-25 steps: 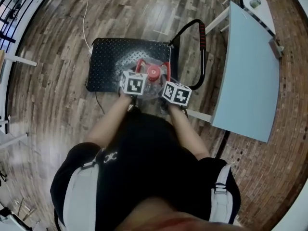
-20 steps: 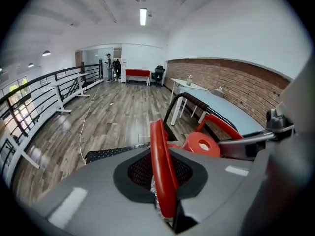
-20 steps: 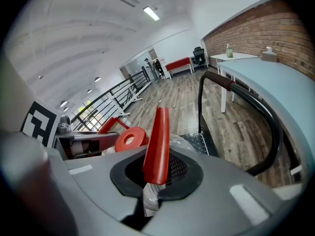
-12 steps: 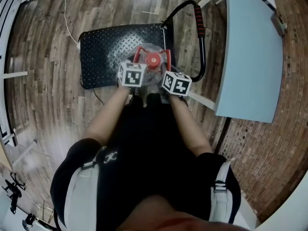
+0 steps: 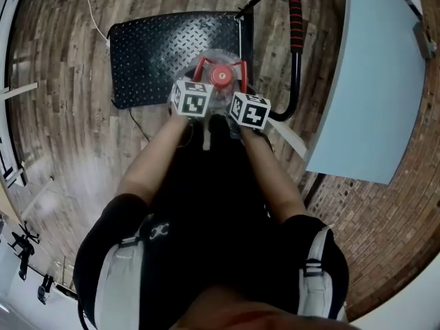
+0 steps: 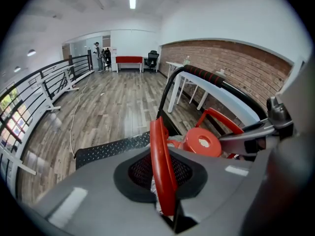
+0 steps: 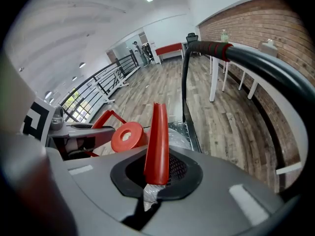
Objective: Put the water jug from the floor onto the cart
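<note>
The water jug, clear with a red cap [image 5: 220, 76] and two red side handles, hangs over the near right part of the cart's black studded deck [image 5: 155, 47]. My left gripper [image 5: 199, 86] has the jug's left handle [image 6: 160, 166] between its jaws, which are closing on it. The right gripper [image 5: 240, 90] is shut on the right handle [image 7: 157, 146]. Each gripper view shows the cap [image 6: 202, 141] [image 7: 127, 136] and the other gripper beyond it. The jug's body is mostly hidden under the marker cubes. Whether it touches the deck I cannot tell.
The cart's black push bar with a red grip [image 5: 295, 26] rises right of the jug. A light blue table [image 5: 371, 81] stands against the brick wall on the right. A white cable [image 5: 89, 5] lies on the wood floor at the far left, and a railing [image 6: 44, 92] runs there.
Both grippers have sunk together with the jug toward the cart's deck. The grips on the two handles look the same.
</note>
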A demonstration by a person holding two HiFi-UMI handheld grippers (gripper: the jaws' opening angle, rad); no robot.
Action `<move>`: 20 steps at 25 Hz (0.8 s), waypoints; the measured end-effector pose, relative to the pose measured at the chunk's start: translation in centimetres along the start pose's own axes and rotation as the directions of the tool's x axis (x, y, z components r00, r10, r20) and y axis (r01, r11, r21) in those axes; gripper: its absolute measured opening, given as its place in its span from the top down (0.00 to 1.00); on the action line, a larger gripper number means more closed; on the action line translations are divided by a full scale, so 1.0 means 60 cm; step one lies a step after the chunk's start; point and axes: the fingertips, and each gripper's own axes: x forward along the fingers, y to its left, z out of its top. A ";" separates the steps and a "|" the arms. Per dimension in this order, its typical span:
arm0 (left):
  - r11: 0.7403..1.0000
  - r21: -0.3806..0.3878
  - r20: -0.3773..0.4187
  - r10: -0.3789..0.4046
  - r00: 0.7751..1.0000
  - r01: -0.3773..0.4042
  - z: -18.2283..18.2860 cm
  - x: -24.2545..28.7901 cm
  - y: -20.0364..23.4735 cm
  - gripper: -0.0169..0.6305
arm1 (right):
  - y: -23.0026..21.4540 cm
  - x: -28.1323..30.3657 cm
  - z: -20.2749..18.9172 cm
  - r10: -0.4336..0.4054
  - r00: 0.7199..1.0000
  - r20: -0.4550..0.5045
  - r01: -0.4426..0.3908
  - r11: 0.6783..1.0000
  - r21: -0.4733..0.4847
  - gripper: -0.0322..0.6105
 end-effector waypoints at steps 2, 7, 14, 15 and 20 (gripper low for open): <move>1.000 -0.001 -0.021 0.012 1.000 -0.012 -0.007 0.017 0.003 0.93 | -0.009 0.019 -0.006 -0.008 1.000 -0.011 0.008 1.000 0.006 0.91; 1.000 0.012 -0.063 0.025 0.998 -0.024 -0.036 0.047 0.007 0.90 | -0.022 0.057 -0.024 -0.017 0.999 -0.047 0.018 1.000 0.009 0.91; 0.999 -0.022 -0.129 0.041 0.991 -0.044 -0.088 0.074 0.023 0.89 | -0.022 0.098 -0.055 -0.038 0.995 -0.089 0.036 0.999 -0.023 0.91; 0.998 -0.041 -0.140 0.041 0.989 -0.048 -0.092 0.075 0.027 0.90 | -0.024 0.100 -0.057 -0.035 0.995 -0.093 0.033 0.999 -0.020 0.91; 0.996 -0.083 -0.205 0.014 0.979 -0.032 -0.113 0.076 0.027 0.89 | -0.036 0.104 -0.071 -0.038 0.988 -0.147 0.036 0.999 -0.017 0.88</move>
